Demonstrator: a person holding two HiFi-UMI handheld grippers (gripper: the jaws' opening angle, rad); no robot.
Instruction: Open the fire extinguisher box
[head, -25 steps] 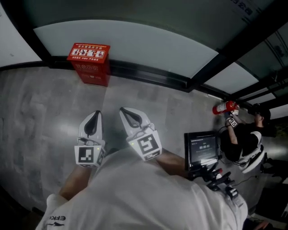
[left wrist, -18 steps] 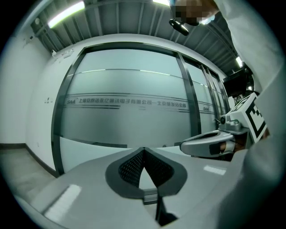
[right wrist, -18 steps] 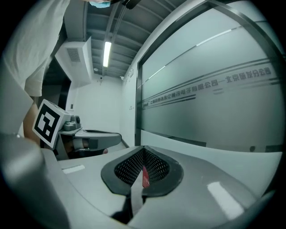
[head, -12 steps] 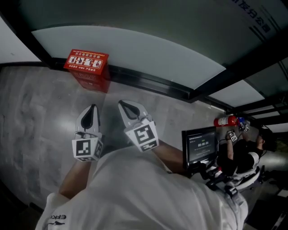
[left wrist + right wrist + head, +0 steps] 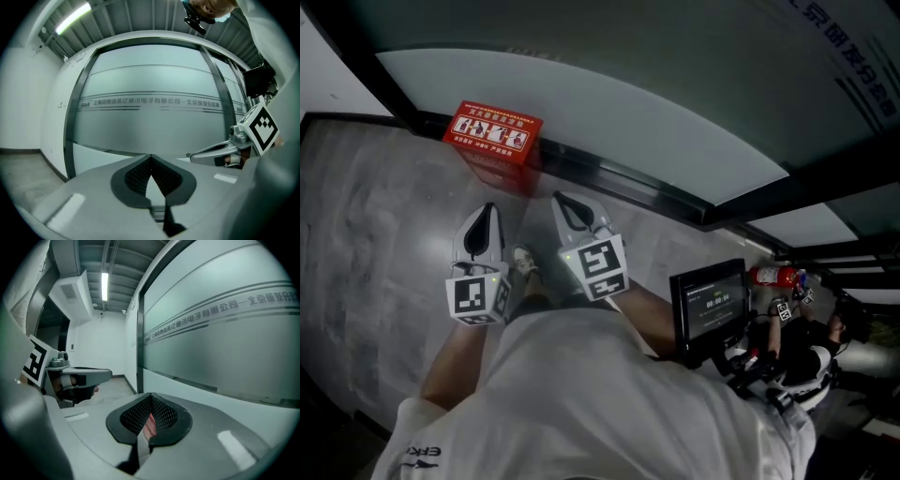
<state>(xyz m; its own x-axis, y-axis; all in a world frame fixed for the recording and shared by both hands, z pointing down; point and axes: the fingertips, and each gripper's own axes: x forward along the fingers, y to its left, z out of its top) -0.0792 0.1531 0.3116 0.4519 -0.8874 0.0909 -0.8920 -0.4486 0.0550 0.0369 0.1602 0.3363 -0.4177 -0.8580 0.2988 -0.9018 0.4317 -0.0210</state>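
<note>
1. Evidently the fire extinguisher box [image 5: 492, 141] stood on the floor [image 5: 384, 216], pushed up against the foot of the glass wall [image 5: 609, 112], ahead of both tongs and well apart from them.
2. The left tongs [image 5: 489, 208] were shut tip to tip with nothing between the pads. The right tongs [image 5: 561, 199] were shut and empty too, and only a sliver of the distant red box showed through the gap behind their pads.
3. The box looked like a stiff, painted case, probably sheet metal: hard and smooth, so likely slippery under the pads, and not fragile.
4. Its top face [image 5: 495, 129] carried printed pictures and seemed to be the lid. No handle, latch or hinge could be made out from that far off.
5. The front lip of the top was probably the place to take hold, pinched narrowly and lifted upward.
6. On the polished floor the box might slide or tip when pulled, so the other tongs would best brace its body.
</note>
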